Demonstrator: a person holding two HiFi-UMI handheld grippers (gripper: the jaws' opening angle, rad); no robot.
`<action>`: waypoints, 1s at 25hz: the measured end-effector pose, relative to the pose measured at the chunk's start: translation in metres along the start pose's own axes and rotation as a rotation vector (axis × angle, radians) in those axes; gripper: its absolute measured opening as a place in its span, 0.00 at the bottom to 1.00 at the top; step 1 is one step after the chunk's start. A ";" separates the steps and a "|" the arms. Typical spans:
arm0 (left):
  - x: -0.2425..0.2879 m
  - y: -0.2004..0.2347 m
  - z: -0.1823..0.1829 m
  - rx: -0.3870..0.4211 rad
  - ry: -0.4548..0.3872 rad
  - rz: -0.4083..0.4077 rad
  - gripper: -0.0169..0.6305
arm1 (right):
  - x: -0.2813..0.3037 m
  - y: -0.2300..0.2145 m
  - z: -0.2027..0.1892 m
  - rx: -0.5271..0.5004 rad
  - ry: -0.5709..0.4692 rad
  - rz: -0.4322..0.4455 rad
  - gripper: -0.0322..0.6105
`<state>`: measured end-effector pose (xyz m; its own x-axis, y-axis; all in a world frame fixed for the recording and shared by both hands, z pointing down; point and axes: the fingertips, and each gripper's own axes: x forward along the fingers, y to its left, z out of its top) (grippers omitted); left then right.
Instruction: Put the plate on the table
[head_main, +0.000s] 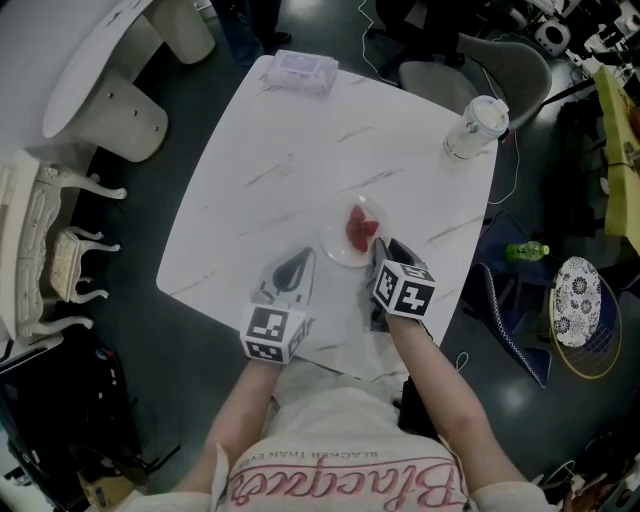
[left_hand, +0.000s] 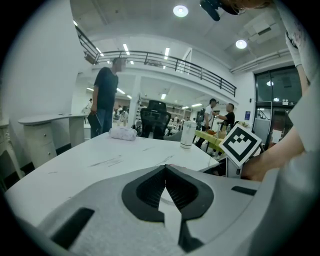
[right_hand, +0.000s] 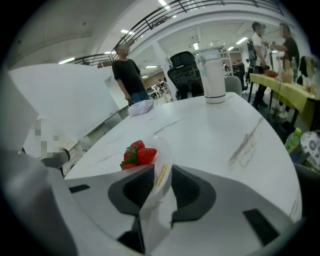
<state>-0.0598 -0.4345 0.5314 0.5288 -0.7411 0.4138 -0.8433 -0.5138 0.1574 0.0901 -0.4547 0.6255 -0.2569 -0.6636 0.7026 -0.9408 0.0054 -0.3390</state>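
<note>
A small white plate (head_main: 340, 240) with red strawberries (head_main: 360, 230) is at the near middle of the white marble table (head_main: 300, 150). My right gripper (head_main: 379, 247) is shut on the plate's near right rim. In the right gripper view the rim (right_hand: 163, 159) is pinched between the jaws of that gripper (right_hand: 161, 175), with the strawberries (right_hand: 137, 154) just beyond. Whether the plate rests on the table I cannot tell. My left gripper (head_main: 304, 257) lies just left of the plate, shut with nothing in it (left_hand: 165, 170).
A lidded tumbler (head_main: 476, 127) stands at the table's far right corner and a folded cloth pack (head_main: 305, 70) at the far edge. Chairs (head_main: 500, 60) surround the table. A person (right_hand: 127, 75) stands beyond the far side.
</note>
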 end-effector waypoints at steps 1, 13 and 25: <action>-0.001 0.000 0.000 0.000 0.000 0.002 0.03 | 0.001 -0.002 -0.001 -0.039 0.009 -0.023 0.18; -0.018 -0.002 0.007 0.008 -0.026 0.015 0.03 | -0.006 -0.003 0.003 -0.154 -0.061 -0.051 0.16; -0.048 -0.037 0.027 0.049 -0.091 0.011 0.03 | -0.117 0.026 0.035 -0.253 -0.288 0.145 0.10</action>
<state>-0.0513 -0.3915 0.4815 0.5277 -0.7821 0.3315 -0.8447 -0.5243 0.1078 0.1037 -0.4031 0.5126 -0.3526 -0.8243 0.4430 -0.9332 0.2746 -0.2318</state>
